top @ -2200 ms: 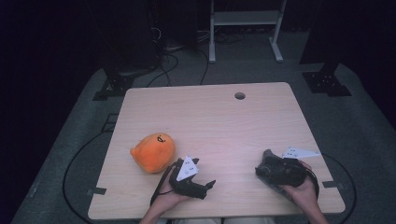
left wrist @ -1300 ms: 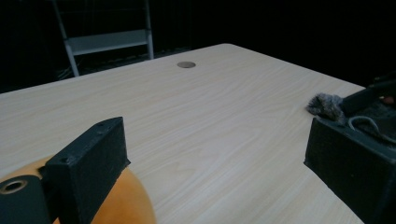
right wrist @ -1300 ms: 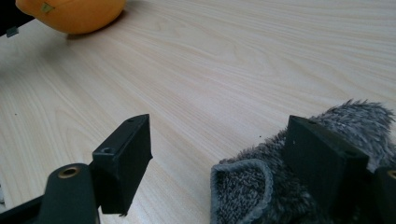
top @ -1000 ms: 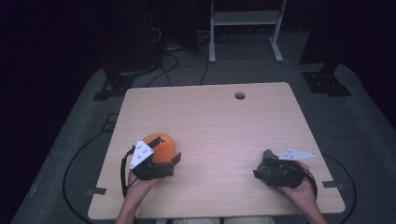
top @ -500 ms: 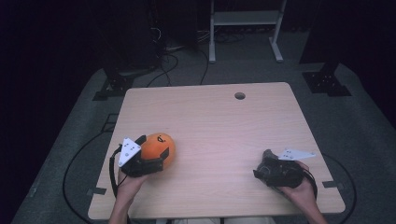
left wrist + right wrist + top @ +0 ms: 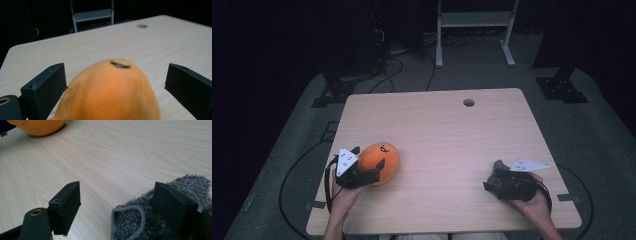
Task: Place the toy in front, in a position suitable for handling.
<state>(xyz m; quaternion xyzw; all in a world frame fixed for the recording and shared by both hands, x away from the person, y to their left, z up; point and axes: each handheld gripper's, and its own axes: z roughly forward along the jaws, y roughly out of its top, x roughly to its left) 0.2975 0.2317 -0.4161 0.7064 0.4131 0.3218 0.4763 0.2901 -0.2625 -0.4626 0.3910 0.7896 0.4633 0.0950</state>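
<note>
An orange plush toy (image 6: 384,157) with a small dark face lies on the front left of the wooden table (image 6: 452,130). My left gripper (image 6: 368,159) is open, one jaw on each side of the plush. In the left gripper view the plush (image 6: 112,92) sits between the two black jaws with gaps on both sides. My right gripper (image 6: 492,175) rests open at the front right. In the right gripper view a grey furry item (image 6: 135,222) lies against the right jaw, and the orange plush (image 6: 37,126) shows far off.
A round cable hole (image 6: 469,102) sits near the table's far edge. Behind the table stand a white frame (image 6: 472,20) and black stand feet (image 6: 562,85). Cables (image 6: 397,60) run over the grey floor.
My left gripper has moved left from the table's front middle to the orange plush and now straddles it. The right gripper has stayed in place.
</note>
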